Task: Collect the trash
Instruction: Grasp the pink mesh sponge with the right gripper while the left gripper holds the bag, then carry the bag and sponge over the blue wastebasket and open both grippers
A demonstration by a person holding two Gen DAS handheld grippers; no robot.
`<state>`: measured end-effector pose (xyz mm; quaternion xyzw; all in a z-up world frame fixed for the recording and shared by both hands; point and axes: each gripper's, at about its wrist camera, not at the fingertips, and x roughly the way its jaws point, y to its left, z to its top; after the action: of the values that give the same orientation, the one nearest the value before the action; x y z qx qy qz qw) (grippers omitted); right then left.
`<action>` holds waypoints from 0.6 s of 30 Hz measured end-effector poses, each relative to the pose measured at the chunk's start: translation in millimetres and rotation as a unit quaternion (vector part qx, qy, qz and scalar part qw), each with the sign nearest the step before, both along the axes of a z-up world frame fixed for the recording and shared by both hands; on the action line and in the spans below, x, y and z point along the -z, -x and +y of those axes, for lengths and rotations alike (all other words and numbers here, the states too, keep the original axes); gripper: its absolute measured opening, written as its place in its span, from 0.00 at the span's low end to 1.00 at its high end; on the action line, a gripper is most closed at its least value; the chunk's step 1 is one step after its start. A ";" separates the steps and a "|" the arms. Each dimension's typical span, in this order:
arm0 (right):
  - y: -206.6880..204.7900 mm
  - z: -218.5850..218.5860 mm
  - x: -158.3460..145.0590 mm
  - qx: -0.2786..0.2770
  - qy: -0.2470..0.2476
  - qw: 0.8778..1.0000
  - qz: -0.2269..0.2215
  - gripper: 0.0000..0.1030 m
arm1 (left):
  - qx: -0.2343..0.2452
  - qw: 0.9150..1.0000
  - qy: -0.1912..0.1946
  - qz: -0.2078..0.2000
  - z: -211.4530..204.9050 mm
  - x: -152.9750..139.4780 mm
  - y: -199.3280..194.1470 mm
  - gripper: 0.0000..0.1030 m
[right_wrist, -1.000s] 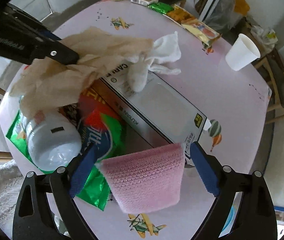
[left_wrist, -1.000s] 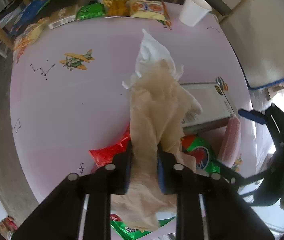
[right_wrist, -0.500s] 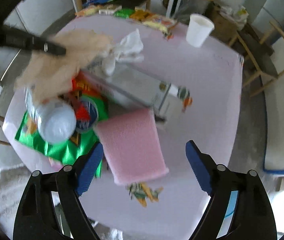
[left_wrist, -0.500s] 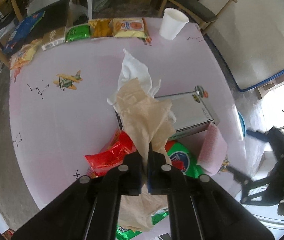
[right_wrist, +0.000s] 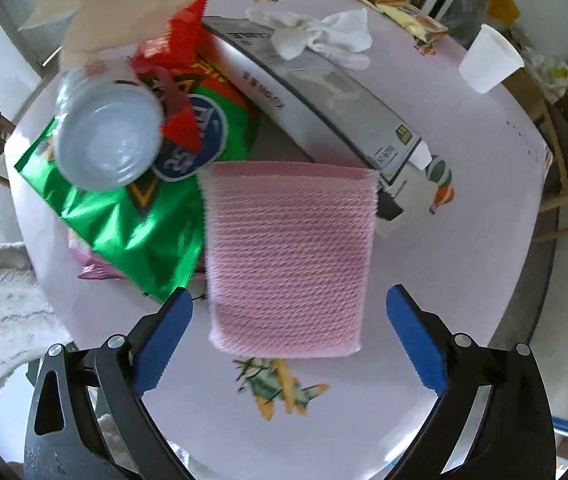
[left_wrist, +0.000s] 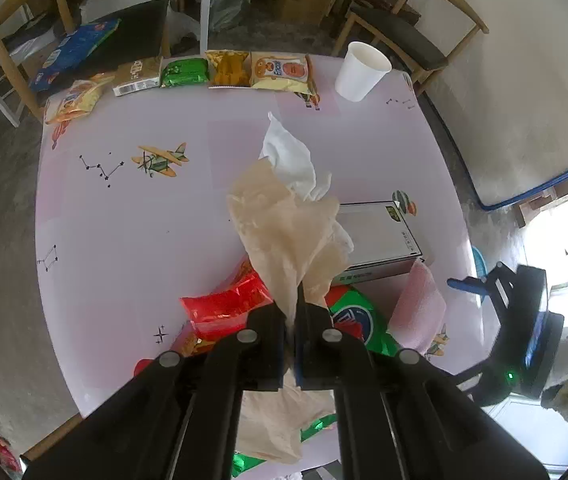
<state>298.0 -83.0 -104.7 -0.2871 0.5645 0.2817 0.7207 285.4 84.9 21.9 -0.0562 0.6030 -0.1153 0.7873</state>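
The left gripper (left_wrist: 293, 320) is closed tight on a brown paper napkin (left_wrist: 287, 236), lifted above the pink table (left_wrist: 124, 220). The right gripper (right_wrist: 289, 320) is opening wide over a pink foam sheet (right_wrist: 287, 256), not touching it. Only the right view shows the clear bottle (right_wrist: 108, 140) on the green bag (right_wrist: 132, 216); the left view shows the snack packets (left_wrist: 228, 70) along the far edge.

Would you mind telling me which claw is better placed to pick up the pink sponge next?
Right. The right claw hangs over the pink sponge with its jaws opening on either side of it, not touching. The left claw is shut on the brown napkin.
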 end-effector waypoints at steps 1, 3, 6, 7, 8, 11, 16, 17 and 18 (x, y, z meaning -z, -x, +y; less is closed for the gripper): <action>-2.4 1.7 2.4 -0.006 0.000 1.000 0.004 0.92 | -0.001 1.000 0.000 0.000 0.1 1.1 0.4 0.03; -8.9 5.7 9.3 -0.019 0.005 1.000 0.015 0.92 | -0.005 1.000 0.002 0.003 1.6 4.8 0.0 0.03; -16.4 11.2 19.6 -0.032 0.014 0.999 0.028 0.92 | -0.015 1.000 0.007 0.004 4.8 7.3 -2.0 0.03; -19.2 11.9 21.6 -0.032 0.014 0.999 0.031 0.92 | -0.019 1.000 0.011 0.003 5.8 6.8 -3.5 0.03; -21.7 12.7 22.5 -0.030 0.013 0.999 0.030 0.90 | -0.020 1.000 0.012 0.003 6.2 6.5 -4.4 0.03; -31.4 11.1 23.4 -0.008 0.005 0.999 0.039 0.79 | -0.021 1.000 0.013 -0.001 5.7 3.8 -6.8 0.03; -47.0 -0.5 18.3 0.033 -0.015 0.998 0.052 0.75 | -0.014 1.000 0.012 -0.011 2.3 -7.6 -6.5 0.02; -50.0 -2.8 16.8 0.039 -0.019 0.998 0.054 0.75 | -0.011 1.000 0.011 -0.013 0.6 -11.6 -5.5 0.02; -49.5 -3.9 14.2 0.046 -0.022 0.997 0.055 0.75 | -0.010 1.000 0.012 -0.014 -0.7 -15.0 -5.2 0.02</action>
<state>347.5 -86.9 -118.9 -0.2289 0.6095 0.2763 0.7070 290.6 84.2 36.9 -0.0702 0.5897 -0.1156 0.7962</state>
